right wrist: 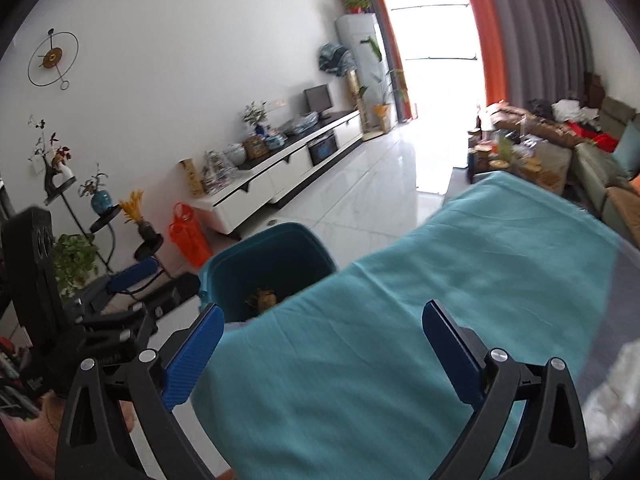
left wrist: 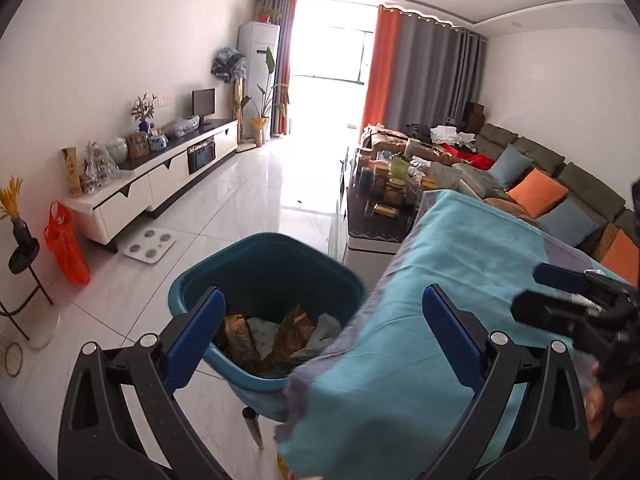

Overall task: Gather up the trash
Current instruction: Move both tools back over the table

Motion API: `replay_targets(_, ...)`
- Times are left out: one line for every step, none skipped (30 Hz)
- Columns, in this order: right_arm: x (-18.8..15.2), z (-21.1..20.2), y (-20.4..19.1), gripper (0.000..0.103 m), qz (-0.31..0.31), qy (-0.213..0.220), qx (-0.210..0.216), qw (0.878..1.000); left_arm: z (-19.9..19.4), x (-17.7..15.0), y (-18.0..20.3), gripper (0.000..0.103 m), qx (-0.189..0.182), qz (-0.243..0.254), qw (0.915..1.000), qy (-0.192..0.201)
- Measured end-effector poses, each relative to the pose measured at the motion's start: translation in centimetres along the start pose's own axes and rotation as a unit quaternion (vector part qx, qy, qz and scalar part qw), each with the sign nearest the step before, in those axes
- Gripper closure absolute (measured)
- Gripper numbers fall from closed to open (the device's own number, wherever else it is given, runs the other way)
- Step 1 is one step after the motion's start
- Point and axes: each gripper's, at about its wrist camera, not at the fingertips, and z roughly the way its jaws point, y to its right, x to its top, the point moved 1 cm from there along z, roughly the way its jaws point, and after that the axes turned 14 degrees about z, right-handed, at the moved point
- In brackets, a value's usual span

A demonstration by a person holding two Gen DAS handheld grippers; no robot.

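Left gripper (left wrist: 320, 320) and right gripper (right wrist: 323, 330), blue pads spread wide with nothing between them, hover above a table draped in a turquoise cloth (left wrist: 460, 280); crumpled brown and pale wrappers (left wrist: 276, 332) lie inside the teal plastic bin (left wrist: 272, 248) standing on white floor tiles (left wrist: 248, 200) beside the table

Right gripper (right wrist: 322, 344) is hanging wide open above a teal cloth (right wrist: 440, 300), nothing between its blue fingers (right wrist: 192, 350). Teal bin (right wrist: 240, 264) is standing on the white floor beside the cloth's edge, brownish trash (right wrist: 264, 299) showing inside. Left gripper (right wrist: 132, 276) is showing at the left edge.
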Motion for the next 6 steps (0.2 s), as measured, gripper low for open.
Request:
replay_targets(-0.2,-0.7,0.5,0.007,0.001,0.006,-0.004,1.000,-0.1,0.3,0.8,0.006,-0.013,0.005,0.9999,0.001)
replay_targets(-0.4,-1.4,0.9,0.007,0.001,0.012,-0.008,1.000,-0.3,0.5,1.5,0.006,-0.017,0.010,0.9998,0.003)
replay_targets(-0.7,-2.1,1.4,0.007,0.002,0.019,-0.017,1.000,-0.4,0.8,2.3,0.006,-0.021,0.018,0.9996,0.006)
replay_targets(-1.1,-3.2,2.1,0.007,0.003,0.028,-0.030,0.999,-0.5,0.9,3.2,0.006,-0.026,0.028,0.9992,0.008)
replay_targets(-1.4,-4.0,2.7,0.007,0.006,0.034,-0.043,0.998,-0.5,1.2,4.3,0.006,-0.035,0.039,0.9986,0.009)
replay_targets(-1.5,-4.7,3.2,0.007,0.008,0.040,-0.055,0.998,-0.4,1.4,5.3,0.006,-0.046,0.045,0.9979,0.006)
